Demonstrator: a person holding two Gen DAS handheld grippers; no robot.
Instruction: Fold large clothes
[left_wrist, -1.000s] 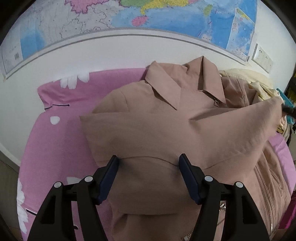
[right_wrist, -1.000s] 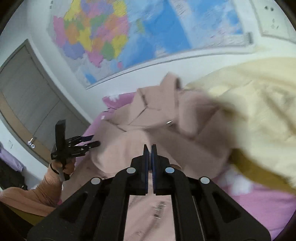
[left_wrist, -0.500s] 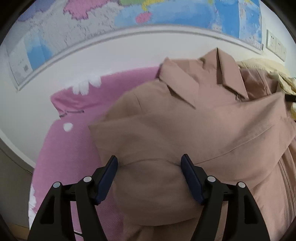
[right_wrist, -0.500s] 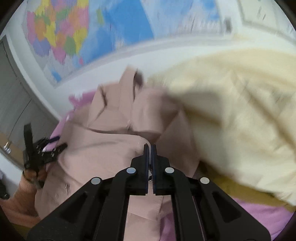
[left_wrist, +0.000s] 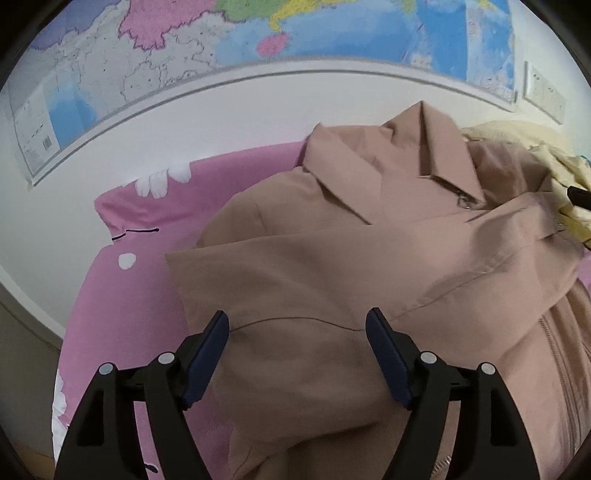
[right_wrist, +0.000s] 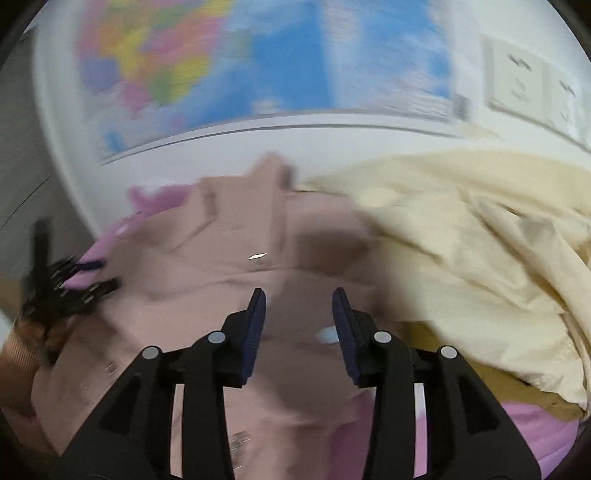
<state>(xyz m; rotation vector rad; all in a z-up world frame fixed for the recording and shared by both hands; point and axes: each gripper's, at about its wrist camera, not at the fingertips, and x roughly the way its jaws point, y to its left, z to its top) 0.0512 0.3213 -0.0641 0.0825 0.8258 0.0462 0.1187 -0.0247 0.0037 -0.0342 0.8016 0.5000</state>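
A tan collared jacket (left_wrist: 369, 266) lies on the pink bed sheet (left_wrist: 136, 288), collar toward the wall, with one sleeve folded across its chest toward the right. My left gripper (left_wrist: 297, 332) is open and empty just above the folded sleeve near the jacket's middle. In the right wrist view, which is blurred, the same jacket (right_wrist: 207, 280) lies below my right gripper (right_wrist: 298, 306), which is open and empty over the sleeve end. The left gripper (right_wrist: 66, 284) also shows at the far left of the right wrist view.
A cream garment (right_wrist: 461, 236) is heaped to the right of the jacket, also in the left wrist view (left_wrist: 532, 147). A white wall with a large map (left_wrist: 258, 37) and wall sockets (right_wrist: 532, 85) runs behind the bed. A zipper (left_wrist: 561, 354) runs down the jacket's right front.
My right gripper has opened and let go of the sleeve end, which now lies across the jacket's chest. The left gripper stays open over the jacket and has hardly moved.
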